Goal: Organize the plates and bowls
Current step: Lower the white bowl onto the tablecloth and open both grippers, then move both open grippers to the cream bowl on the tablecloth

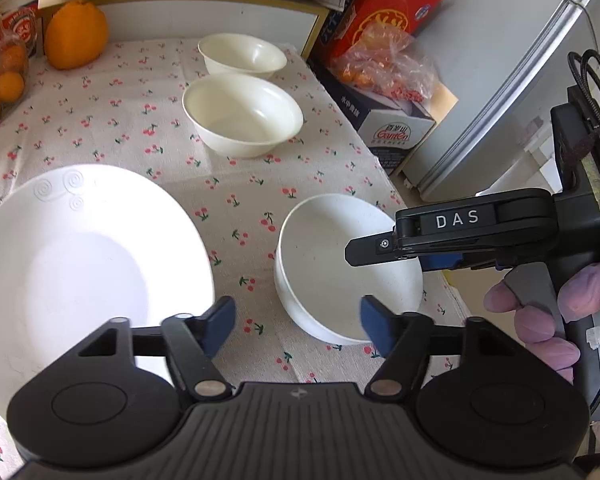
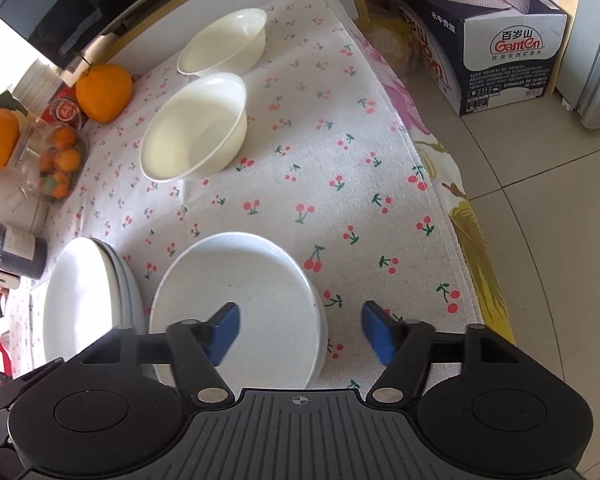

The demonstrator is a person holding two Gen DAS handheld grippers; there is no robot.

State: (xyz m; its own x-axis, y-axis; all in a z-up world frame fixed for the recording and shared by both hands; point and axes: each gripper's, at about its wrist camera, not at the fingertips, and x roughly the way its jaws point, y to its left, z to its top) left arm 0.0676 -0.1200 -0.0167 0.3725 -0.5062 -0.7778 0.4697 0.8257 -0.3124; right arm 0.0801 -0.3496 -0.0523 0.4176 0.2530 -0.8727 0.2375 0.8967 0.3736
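Left gripper (image 1: 298,326): blue-padded fingers spread wide, nothing between them, hovering above the cherry-print cloth (image 1: 236,196) between the large plate and the shallow dish.
Right gripper (image 2: 300,330): spread wide as well, empty; left finger over the shallow dish, right finger over bare cloth just past the rim. Seen from the left wrist view as a black body marked DAS (image 1: 458,230), reaching in over the dish's right side, held by a hand (image 1: 540,312).
Large plate (image 1: 72,276): glossy white, deep well, embossed spiral swirls on the far rim; near left of the cloth. From the right wrist view, the top of a stack of plates (image 2: 84,304), with more rims showing under it.
Shallow dish (image 2: 240,308): plain matte white, low straight wall, flat floor, empty; near right, just beside the stack but not touching it.
Near bowl (image 1: 242,114): cream-white, rounded, flared rim, empty; middle of the cloth, well apart from the dish.
Far bowl (image 1: 242,56): same cream-white shape, smaller in view, empty; just behind the near bowl, whether touching cannot be told.
Surroundings: large orange fruit (image 1: 76,34) at the far left edge of the cloth; printed water carton (image 2: 508,60) on the floor to the right.
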